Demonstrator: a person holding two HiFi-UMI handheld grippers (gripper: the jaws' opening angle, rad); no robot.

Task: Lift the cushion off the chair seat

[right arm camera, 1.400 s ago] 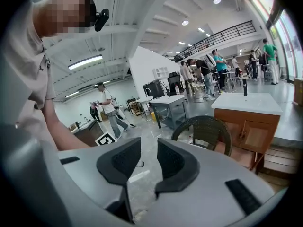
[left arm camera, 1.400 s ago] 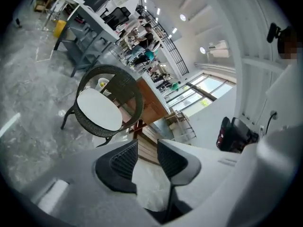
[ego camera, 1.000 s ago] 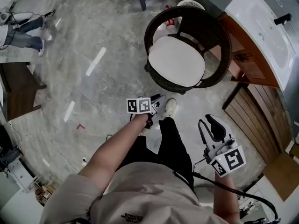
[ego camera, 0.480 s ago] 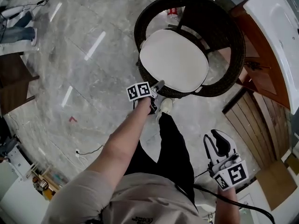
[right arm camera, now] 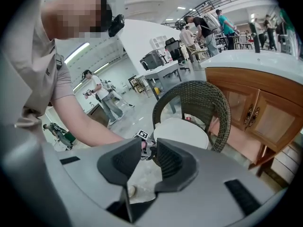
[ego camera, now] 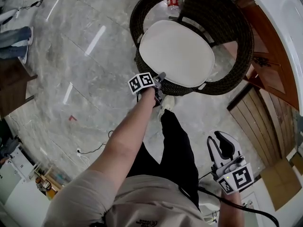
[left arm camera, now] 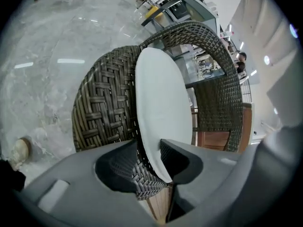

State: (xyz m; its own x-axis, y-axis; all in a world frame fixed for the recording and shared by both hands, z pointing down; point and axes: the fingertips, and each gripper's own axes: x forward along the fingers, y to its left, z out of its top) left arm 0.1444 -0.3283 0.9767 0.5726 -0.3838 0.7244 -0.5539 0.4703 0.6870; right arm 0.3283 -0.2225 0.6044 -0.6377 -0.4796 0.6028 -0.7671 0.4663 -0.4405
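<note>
Between closing left tool (left arm camera: 149, 146) jaws, cushion (left arm camera: 161, 98) edge, unclear in head view

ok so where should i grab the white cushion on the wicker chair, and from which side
Take the cushion by its thin front edge, coming in from the open front: the wicker chair wraps round its back and sides. The left gripper is closing its jaws with that edge between them.

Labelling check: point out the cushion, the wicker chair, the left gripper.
cushion (ego camera: 176, 52): head view, centre of top face.
wicker chair (ego camera: 222, 13): head view, woven backrest.
left gripper (ego camera: 161, 77): head view, between fingertips; jaws closing, cushion edge between them.
</note>
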